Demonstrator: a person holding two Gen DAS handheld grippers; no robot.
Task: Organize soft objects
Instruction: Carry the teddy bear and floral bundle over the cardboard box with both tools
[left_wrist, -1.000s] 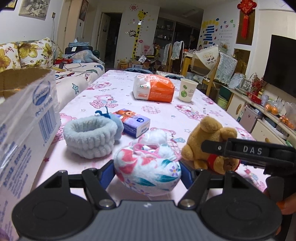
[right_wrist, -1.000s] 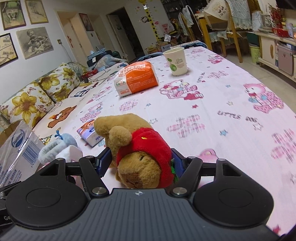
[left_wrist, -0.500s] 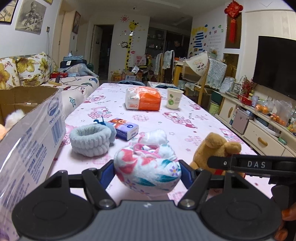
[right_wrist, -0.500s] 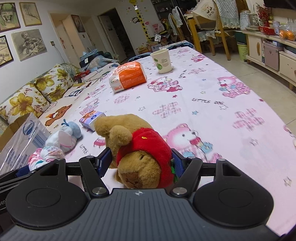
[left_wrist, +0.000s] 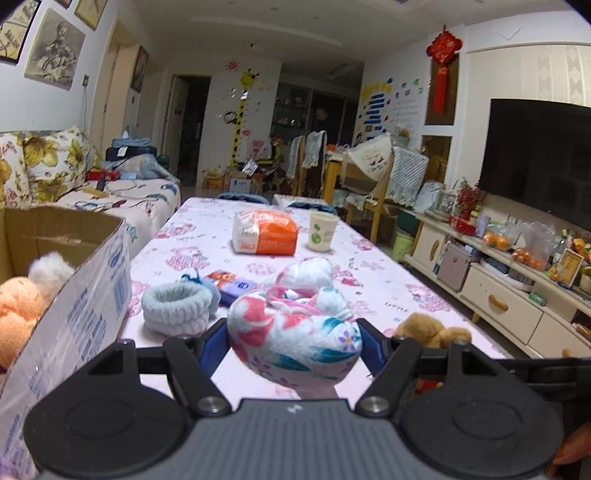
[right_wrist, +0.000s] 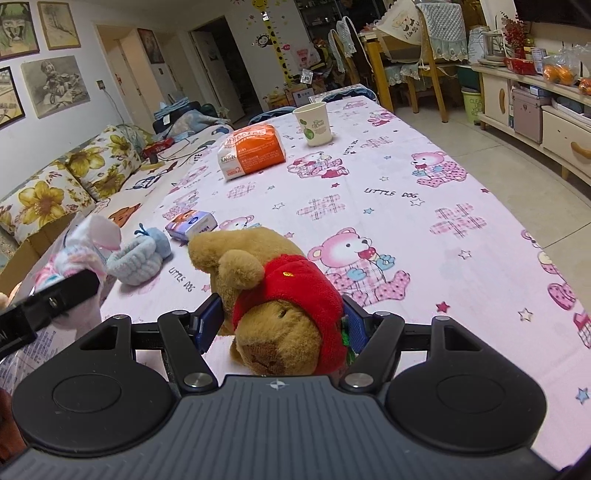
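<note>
My left gripper (left_wrist: 293, 345) is shut on a floral cloth bundle (left_wrist: 295, 332) and holds it above the table, beside an open cardboard box (left_wrist: 74, 295) at the left. An orange plush (left_wrist: 16, 306) and a white fluffy toy (left_wrist: 48, 271) lie in the box. My right gripper (right_wrist: 282, 326) is shut on a brown teddy bear with a red shirt (right_wrist: 273, 291), lifted over the pink tablecloth (right_wrist: 424, 229). The bear also shows in the left wrist view (left_wrist: 430, 328). A pale blue scrunchie band (left_wrist: 175, 308) lies on the table; it also shows in the right wrist view (right_wrist: 136, 260).
A small tissue packet (left_wrist: 234, 288), an orange and white pack (left_wrist: 264, 232) and a paper cup (left_wrist: 321, 232) stand farther along the table. A floral sofa (left_wrist: 44, 173) runs along the left. A TV cabinet (left_wrist: 517, 295) lines the right wall.
Both grippers have risen with their loads. The left gripper now sits higher, so the inside of the box and its plush toys show. The bear has lifted off the tablecloth.
</note>
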